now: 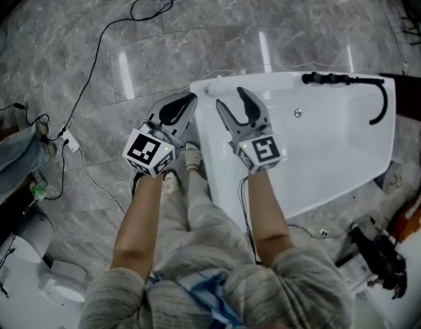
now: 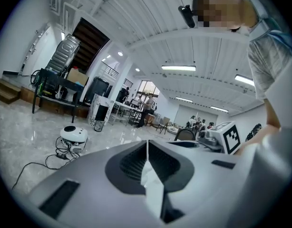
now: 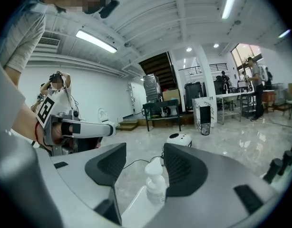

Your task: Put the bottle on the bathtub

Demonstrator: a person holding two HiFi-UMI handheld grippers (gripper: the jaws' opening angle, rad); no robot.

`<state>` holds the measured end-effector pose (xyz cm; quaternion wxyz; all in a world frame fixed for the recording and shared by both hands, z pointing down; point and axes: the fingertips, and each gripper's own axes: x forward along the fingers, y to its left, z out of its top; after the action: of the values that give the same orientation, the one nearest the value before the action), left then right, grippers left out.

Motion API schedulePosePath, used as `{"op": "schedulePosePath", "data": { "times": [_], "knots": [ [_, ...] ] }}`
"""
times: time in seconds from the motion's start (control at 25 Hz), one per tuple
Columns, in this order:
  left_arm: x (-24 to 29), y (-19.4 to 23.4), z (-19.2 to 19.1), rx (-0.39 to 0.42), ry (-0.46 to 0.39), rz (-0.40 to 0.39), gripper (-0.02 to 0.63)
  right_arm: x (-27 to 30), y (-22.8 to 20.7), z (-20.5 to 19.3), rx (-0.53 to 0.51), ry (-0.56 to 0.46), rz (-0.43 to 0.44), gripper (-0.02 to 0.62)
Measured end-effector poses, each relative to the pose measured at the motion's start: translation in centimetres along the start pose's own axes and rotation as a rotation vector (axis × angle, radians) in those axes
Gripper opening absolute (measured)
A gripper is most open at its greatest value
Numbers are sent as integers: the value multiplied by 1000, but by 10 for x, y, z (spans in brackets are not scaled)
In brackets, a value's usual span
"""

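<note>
A small white pump bottle (image 3: 155, 183) stands upright on the near corner of the white bathtub's rim (image 1: 217, 142). In the head view the bottle (image 1: 214, 86) is a small white bump at that corner. My right gripper (image 1: 231, 99) is over the rim just behind the bottle, open, and the right gripper view (image 3: 145, 152) shows the bottle ahead between the jaws, untouched. My left gripper (image 1: 188, 101) hovers left of the tub over the floor with its jaws shut on nothing (image 2: 147, 145).
A black shower hose and handle (image 1: 344, 80) lie along the tub's far rim. Black cables (image 1: 104, 40) and a power strip (image 1: 70, 141) cross the marble floor on the left. A white round device (image 2: 73, 134) sits on the floor. People and tables stand far off.
</note>
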<state>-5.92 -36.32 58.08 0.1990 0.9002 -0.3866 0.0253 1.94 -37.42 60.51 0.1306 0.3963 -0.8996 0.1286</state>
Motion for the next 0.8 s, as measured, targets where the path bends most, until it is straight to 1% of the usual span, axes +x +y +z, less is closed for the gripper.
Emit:
{"op": "schedulePosePath", "data": {
  "times": [0.24,0.44,0.8],
  "knots": [
    [-18,-28,34,26,-30,-28,11,-26,22,34,-27,-25,15,227],
    [-36,-55,58,49,-53,-61,11,-48,47,64,-14,-64,36,227],
    [-88,-96,90,80,-88,-100,11,-87,116,101,-22,-110,111,225]
  ]
}}
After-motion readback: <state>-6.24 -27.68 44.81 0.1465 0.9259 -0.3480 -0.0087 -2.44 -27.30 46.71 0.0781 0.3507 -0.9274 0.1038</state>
